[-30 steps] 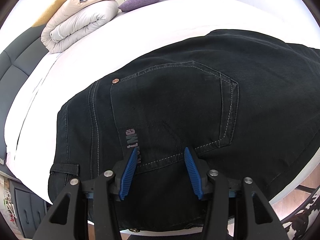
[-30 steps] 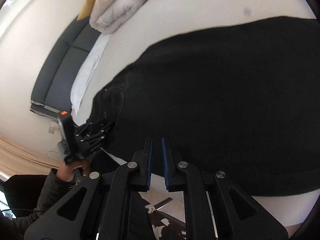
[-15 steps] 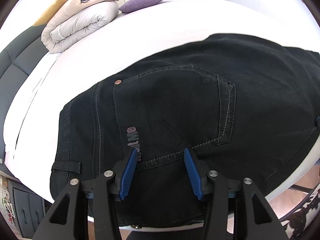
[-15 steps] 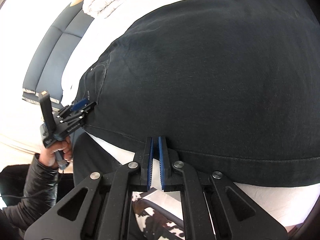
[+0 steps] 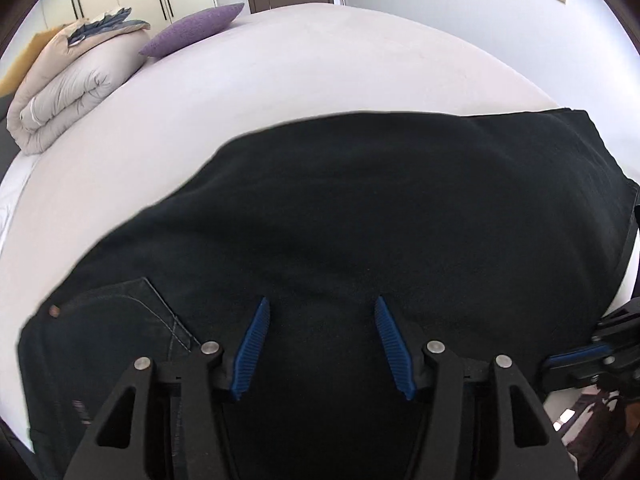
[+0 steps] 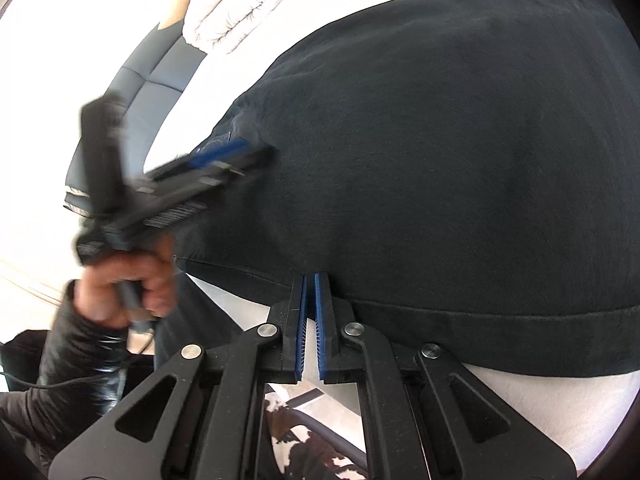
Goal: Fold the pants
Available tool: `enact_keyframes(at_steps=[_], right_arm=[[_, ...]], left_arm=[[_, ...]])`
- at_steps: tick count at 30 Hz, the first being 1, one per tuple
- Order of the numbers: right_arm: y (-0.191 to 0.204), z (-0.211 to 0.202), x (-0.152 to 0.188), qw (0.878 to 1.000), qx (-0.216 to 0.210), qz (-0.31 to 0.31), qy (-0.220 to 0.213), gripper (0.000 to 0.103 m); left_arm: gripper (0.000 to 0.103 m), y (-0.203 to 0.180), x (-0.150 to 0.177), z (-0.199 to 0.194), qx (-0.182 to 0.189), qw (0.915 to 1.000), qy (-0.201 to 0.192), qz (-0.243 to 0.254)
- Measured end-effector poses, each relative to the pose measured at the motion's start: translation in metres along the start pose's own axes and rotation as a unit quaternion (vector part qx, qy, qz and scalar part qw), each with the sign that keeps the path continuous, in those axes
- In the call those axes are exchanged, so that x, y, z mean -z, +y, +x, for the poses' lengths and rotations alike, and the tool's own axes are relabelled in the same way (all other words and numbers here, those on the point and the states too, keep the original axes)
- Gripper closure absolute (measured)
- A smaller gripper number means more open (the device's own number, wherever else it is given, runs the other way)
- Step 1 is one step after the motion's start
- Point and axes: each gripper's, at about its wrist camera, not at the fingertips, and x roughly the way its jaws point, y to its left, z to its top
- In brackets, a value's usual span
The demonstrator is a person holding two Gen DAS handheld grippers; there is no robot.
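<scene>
The black pants (image 5: 360, 220) lie folded on the white bed (image 5: 320, 64), near its front edge. The back pocket (image 5: 132, 320) with a copper rivet shows at lower left. My left gripper (image 5: 322, 320) is open and hovers just over the pants' near part, holding nothing. It also shows blurred in the right wrist view (image 6: 240, 156), over the pants (image 6: 440, 140). My right gripper (image 6: 310, 280) has its jaws nearly together at the hemmed edge (image 6: 480, 316) of the pants. No cloth shows between the pads. It appears at the right edge of the left wrist view (image 5: 576, 360).
A folded beige duvet (image 5: 68, 92) and a purple pillow (image 5: 192, 28) lie at the far left of the bed. A dark padded headboard (image 6: 152, 80) stands on the left. A cow-print rug (image 6: 296, 432) lies on the floor below the bed edge.
The left gripper has swung right and forward over the pants, so the pocket slid to lower left. The right gripper moved closer to the hem. Both jaws kept their width.
</scene>
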Motion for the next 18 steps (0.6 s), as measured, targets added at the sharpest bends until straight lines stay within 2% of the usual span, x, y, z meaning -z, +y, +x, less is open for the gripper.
enact_keyframes(at_steps=[2, 5, 8, 9, 11, 14, 17, 18], right_arm=[[-0.009, -0.006, 0.001, 1.0, -0.01, 0.015, -0.005, 0.103], [-0.026, -0.025, 0.0, 0.999, -0.01, 0.038, -0.017, 0.103], [-0.028, -0.058, -0.012, 0.998, 0.008, 0.041, -0.044, 0.103], [-0.026, -0.068, -0.018, 0.998, 0.001, 0.033, -0.058, 0.103], [-0.023, -0.079, -0.035, 0.996, -0.029, 0.036, -0.075, 0.103], [-0.02, -0.064, -0.072, 0.996, -0.054, 0.047, -0.059, 0.103], [-0.013, -0.021, -0.105, 0.994, -0.084, 0.061, -0.02, 0.103], [-0.009, -0.006, -0.115, 0.994, -0.082, 0.067, -0.012, 0.103]], left_arm=[[0.043, 0.015, 0.007, -0.001, 0.022, 0.9992, -0.009, -0.032], [0.043, 0.034, 0.018, -0.008, 0.017, 0.9989, -0.012, -0.041], [0.055, 0.048, 0.023, -0.019, 0.026, 0.9984, -0.013, -0.049], [0.06, 0.051, 0.021, -0.025, 0.025, 0.9984, -0.014, -0.048], [0.06, 0.057, 0.009, -0.034, 0.025, 0.9984, -0.029, -0.042], [0.06, 0.065, -0.021, -0.031, 0.029, 0.998, -0.04, -0.039], [0.06, 0.072, -0.05, -0.004, 0.033, 0.9987, -0.023, -0.03], [0.06, 0.067, -0.057, 0.007, 0.032, 0.9989, -0.013, -0.03]])
